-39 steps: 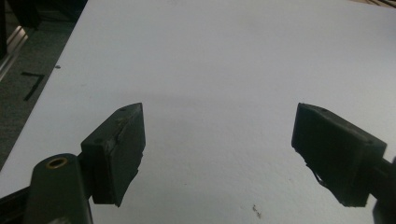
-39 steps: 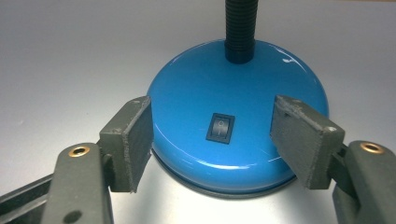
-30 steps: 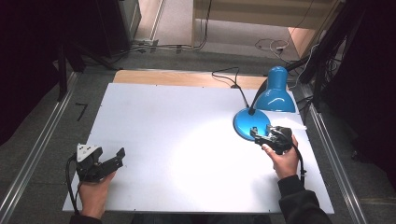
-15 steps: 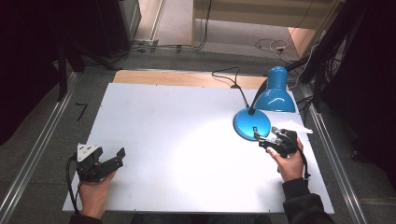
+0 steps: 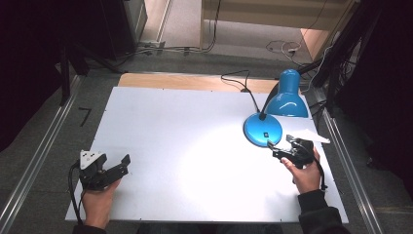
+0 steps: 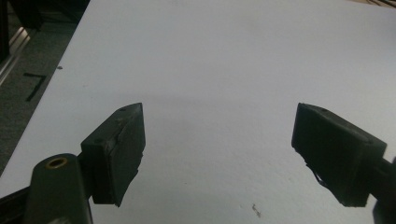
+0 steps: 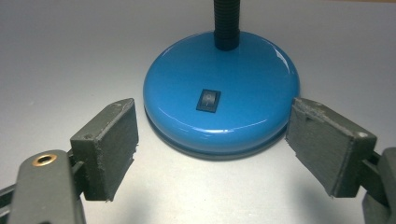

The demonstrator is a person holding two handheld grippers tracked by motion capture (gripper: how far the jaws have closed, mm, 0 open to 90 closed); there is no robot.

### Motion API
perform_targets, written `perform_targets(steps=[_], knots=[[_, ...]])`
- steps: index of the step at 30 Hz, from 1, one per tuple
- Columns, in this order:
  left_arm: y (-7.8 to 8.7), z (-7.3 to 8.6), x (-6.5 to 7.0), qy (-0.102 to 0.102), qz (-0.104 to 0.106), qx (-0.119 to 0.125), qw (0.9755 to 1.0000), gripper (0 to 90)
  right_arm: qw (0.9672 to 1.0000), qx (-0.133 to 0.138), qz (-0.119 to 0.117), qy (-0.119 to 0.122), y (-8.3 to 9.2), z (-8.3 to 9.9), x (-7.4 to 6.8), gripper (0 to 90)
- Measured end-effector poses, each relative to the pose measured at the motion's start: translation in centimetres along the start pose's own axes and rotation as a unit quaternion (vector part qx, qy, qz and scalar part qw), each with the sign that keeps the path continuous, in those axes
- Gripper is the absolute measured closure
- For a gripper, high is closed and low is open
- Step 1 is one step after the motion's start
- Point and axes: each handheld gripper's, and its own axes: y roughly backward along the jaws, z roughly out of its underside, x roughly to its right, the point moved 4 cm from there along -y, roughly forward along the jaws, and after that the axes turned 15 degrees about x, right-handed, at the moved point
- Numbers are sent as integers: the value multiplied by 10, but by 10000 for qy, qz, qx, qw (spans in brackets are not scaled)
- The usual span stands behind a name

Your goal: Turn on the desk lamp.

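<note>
My right gripper [image 7: 212, 149] stands wide before the blue lamp's base [image 7: 222, 105]; it looks heavy, glossy, slippery, so I would grip its low rim. My left gripper [image 6: 219, 154] is wide too, over bare table [image 6: 224, 60].

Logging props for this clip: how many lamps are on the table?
1: a blue desk lamp at the table's far right, just ahead of the right gripper.

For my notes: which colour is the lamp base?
Blue: the lamp base shows best in the right gripper view.
</note>
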Motion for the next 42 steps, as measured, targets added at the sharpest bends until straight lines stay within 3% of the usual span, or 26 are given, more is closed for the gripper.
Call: perform_targets(steps=[25, 42], knots=[[2, -1, -1, 19, -2, 30, 10000, 180, 10000, -45, -47, 59, 25, 7, 2, 154], [3, -1, -3, 40, 3, 27, 10000, 180, 10000, 19, 49, -49, 44, 9, 13, 154]])
